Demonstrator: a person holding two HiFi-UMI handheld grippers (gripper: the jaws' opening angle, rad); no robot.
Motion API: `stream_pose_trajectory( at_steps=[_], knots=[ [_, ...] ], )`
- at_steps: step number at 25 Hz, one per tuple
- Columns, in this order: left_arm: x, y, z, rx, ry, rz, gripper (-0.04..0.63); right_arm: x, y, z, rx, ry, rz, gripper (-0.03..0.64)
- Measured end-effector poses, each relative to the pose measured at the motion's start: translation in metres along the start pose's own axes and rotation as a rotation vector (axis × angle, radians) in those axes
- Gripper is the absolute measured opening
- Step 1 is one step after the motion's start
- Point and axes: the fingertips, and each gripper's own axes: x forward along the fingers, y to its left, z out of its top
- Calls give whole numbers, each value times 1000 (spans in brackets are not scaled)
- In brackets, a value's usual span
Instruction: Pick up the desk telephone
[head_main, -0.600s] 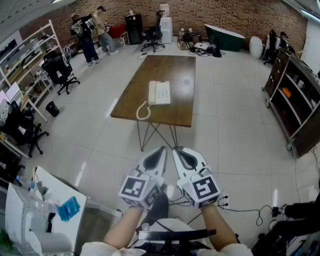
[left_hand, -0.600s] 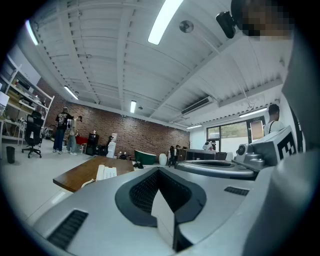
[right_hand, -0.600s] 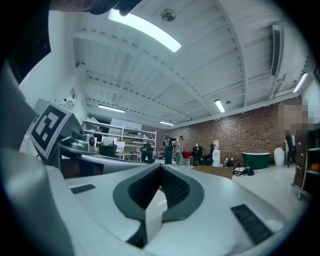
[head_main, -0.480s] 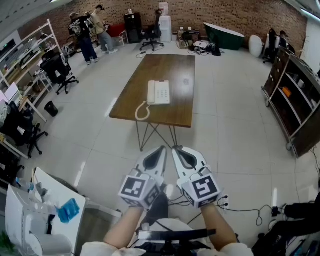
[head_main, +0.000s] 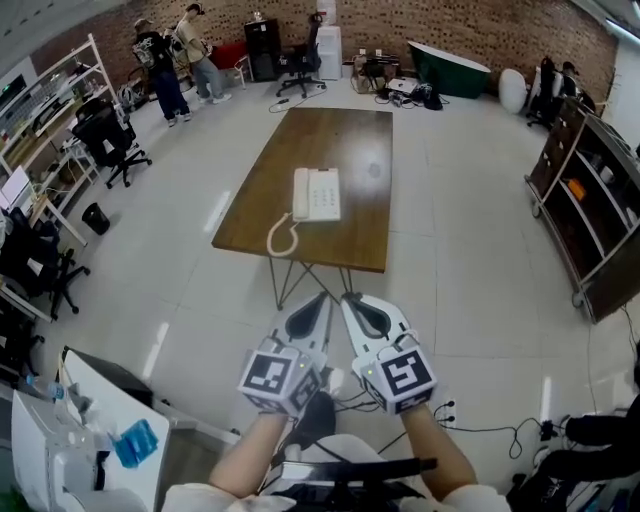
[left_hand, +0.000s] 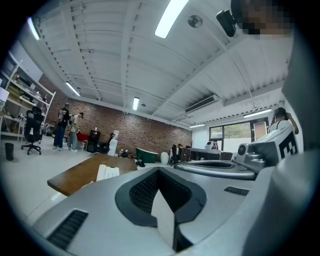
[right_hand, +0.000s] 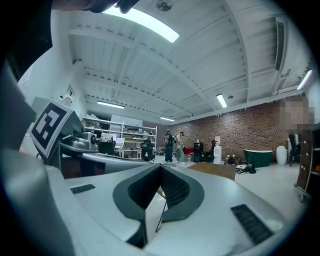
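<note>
A white desk telephone (head_main: 316, 193) with a coiled cord (head_main: 279, 236) lies on a brown wooden table (head_main: 340, 150) ahead of me. In the left gripper view the telephone (left_hand: 107, 172) shows small on the table (left_hand: 80, 173), far beyond the jaws. My left gripper (head_main: 321, 297) and right gripper (head_main: 349, 297) are held side by side, level, well short of the table's near edge. Both are shut with nothing between their jaws. The right gripper view shows only the table's far part (right_hand: 215, 170).
The table stands on thin metal legs (head_main: 310, 275) on a pale tiled floor. Office chairs (head_main: 112, 140) and shelves (head_main: 40, 110) line the left side, a dark cabinet (head_main: 590, 200) the right. Two people (head_main: 175, 55) stand at the far left. A white unit with a blue cloth (head_main: 135, 443) sits at my lower left.
The table and telephone have drifted slightly lower and nearer in the head view, as I move forward. Both grippers keep their shut pose side by side.
</note>
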Motion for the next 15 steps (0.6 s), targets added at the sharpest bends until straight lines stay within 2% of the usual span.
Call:
stream_pose_trajectory(
  at_steps=[15],
  knots=[
    [70, 65, 3, -23, 24, -16, 2, 80, -47, 6, 18, 41, -38, 0]
  ],
)
